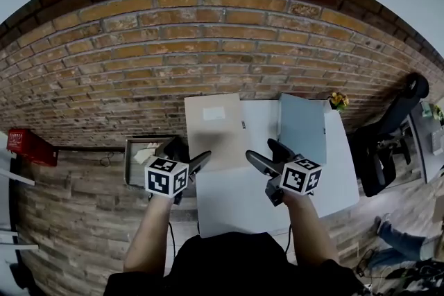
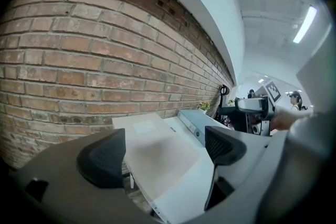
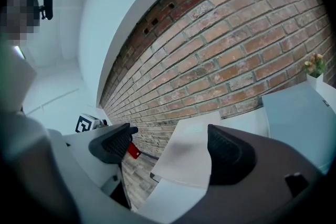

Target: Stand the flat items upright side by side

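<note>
1. A white table (image 1: 236,208) stands against a brick wall (image 1: 173,45), and the person leans over its near side with a gripper in each hand.
2. Both flat items lie flat on the table. The beige folder (image 1: 215,128) is on the left part, with its long left edge along the table's left side. The grey folder (image 1: 302,125) is on the right part, up by the wall. A bare strip of table separates them.
3. The left gripper (image 1: 191,154) hangs at the table's near left corner, by the beige folder's near edge. Its jaws stand wide apart with nothing in them, and in its own view (image 2: 163,149) the beige folder (image 2: 157,149) lies beyond, in the gap between the two pads.
4. The right gripper (image 1: 267,154) is over the middle of the table, near the beige folder's near right corner. Its jaws are also spread wide and hold nothing (image 3: 168,147), and I see no contact with either folder.
5. A small plant (image 1: 338,100) stands at the far right corner of the table, just past the grey folder.
6. A box (image 1: 139,157) is on the floor left of the table, and a black chair (image 1: 388,135) is off to the right.
</note>
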Tool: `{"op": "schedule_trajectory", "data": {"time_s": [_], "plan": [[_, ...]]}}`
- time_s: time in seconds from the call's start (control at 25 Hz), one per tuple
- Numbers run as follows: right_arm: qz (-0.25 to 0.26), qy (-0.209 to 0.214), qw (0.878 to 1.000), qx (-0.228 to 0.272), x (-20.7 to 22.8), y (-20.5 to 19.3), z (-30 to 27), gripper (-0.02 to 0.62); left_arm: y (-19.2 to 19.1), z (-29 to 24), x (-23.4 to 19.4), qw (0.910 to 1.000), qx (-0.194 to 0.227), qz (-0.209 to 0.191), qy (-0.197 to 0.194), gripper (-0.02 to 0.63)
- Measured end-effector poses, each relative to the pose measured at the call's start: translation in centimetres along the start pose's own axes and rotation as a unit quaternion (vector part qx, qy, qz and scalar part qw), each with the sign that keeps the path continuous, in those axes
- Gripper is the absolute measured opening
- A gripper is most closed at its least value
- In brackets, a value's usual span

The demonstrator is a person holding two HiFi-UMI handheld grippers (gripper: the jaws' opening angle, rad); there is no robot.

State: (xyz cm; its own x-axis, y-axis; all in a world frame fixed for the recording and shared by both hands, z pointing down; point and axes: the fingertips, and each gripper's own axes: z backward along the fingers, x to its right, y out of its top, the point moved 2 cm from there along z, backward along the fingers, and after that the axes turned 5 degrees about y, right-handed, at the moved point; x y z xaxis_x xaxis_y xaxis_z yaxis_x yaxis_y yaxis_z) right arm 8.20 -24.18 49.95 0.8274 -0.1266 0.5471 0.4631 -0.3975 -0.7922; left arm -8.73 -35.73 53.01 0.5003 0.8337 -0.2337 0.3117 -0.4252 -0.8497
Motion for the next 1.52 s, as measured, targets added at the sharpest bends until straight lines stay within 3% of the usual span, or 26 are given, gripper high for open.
{"op": "schedule_trajectory", "data": {"time_s": [0.28, 0.48, 0.64, 0.88, 1.32, 1.52], "plan": [[-0.001, -0.001, 1.000, -0.018, 3.9, 1.4, -3.7, 0.451, 0.3, -3.7, -2.0, 0.9995, -0.020, 0.017, 0.017, 0.495], [0.007, -0.013, 0.999, -0.050, 7.4, 0.2, -6.4, 0.454, -0.7, -6.7, -3.8, 0.9978, -0.040, 0.037, 0.038, 0.495], [0.003, -0.024, 0.996, -0.085, 10.0, -0.8, -9.1, 0.502, -1.7, -8.8, -5.4, 0.9961, -0.056, 0.040, 0.054, 0.497], [-0.004, -0.017, 0.989, -0.145, 12.5, -3.0, -12.5, 0.523, -2.9, -11.7, -6.8, 0.9944, -0.051, 0.078, 0.050, 0.499], [-0.057, -0.027, 0.979, -0.192, 17.3, -5.4, -16.8, 0.522, -7.3, -16.1, -8.6, 0.9833, -0.130, 0.118, 0.048, 0.499], [-0.068, -0.024, 0.973, -0.221, 18.0, -6.8, -18.0, 0.518, -8.5, -17.1, -8.7, 0.9794, -0.148, 0.135, 0.026, 0.499]]}}
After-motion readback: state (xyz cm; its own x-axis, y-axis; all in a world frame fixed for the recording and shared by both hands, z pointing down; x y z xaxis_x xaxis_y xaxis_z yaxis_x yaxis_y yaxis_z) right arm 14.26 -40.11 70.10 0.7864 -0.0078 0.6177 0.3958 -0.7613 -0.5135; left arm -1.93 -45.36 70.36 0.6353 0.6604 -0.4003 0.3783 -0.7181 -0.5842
